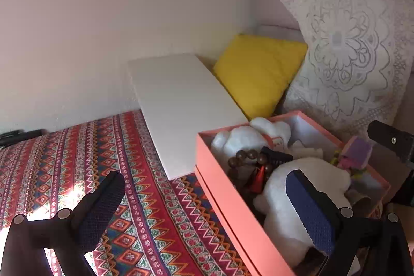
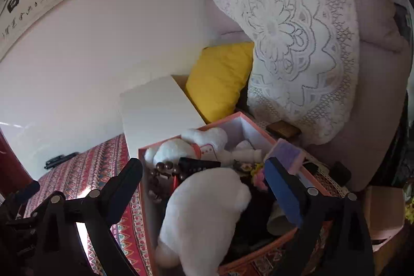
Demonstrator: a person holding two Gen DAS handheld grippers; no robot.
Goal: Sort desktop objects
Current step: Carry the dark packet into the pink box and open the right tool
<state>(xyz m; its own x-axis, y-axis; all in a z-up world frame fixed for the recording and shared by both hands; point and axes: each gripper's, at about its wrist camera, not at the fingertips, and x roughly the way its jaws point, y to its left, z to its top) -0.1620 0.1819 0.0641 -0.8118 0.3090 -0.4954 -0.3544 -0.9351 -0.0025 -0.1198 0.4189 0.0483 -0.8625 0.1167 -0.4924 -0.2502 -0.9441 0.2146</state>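
- Our cloth (image 1: 108, 159) lies under the left gripper (image 1: 207, 201), whose fingers are spread and empty.
- The box (image 2: 145, 188) (pink, packed full) sits below our right gripper (image 2: 204, 188), also spread wide.
- A plush (image 2: 201, 219) lies between its fingers.
- Beads (image 2: 160, 172) sit just ahead.

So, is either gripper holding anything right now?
No. The left gripper and right gripper are both open and empty, above the pink box.

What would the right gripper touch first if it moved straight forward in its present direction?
Most likely the large white plush toy in the pink box, which lies between the open right gripper fingers; depth is uncertain.
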